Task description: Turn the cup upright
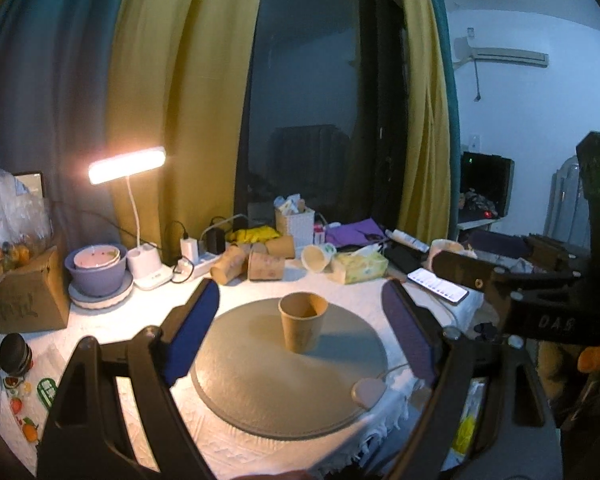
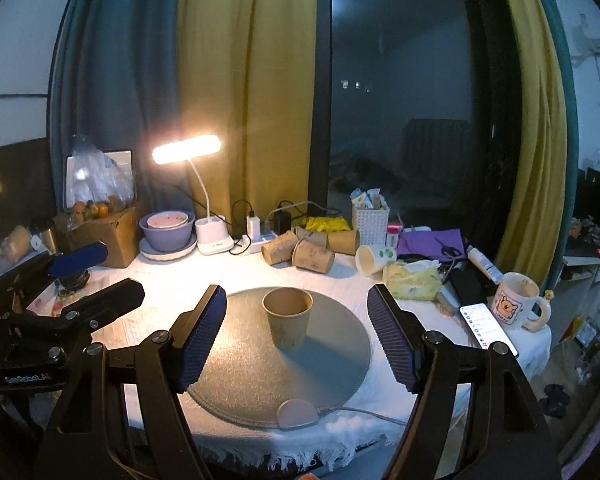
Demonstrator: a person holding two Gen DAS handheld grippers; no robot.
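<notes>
A brown paper cup [image 1: 302, 322] stands upright, mouth up, on a round grey mat [image 1: 260, 384]; it also shows in the right wrist view [image 2: 287, 317] on the same mat [image 2: 244, 376]. My left gripper [image 1: 300, 336] is open and empty, its blue pads wide on either side of the cup and short of it. My right gripper [image 2: 296, 336] is open and empty too, likewise framing the cup from the near side. The right gripper appears at the right of the left wrist view [image 1: 512, 292]; the left gripper appears at the left of the right wrist view [image 2: 80, 276].
Several paper cups [image 2: 300, 250] lie on their sides at the back, by a power strip [image 2: 260, 242] and lit desk lamp [image 2: 186, 150]. A tissue pack [image 2: 412, 278], phone [image 2: 486, 330], bear mug [image 2: 516, 300], purple bowl [image 2: 166, 232] and cardboard box [image 2: 108, 232] surround the mat. A small pink puck [image 2: 296, 414] with cable sits at the mat's near edge.
</notes>
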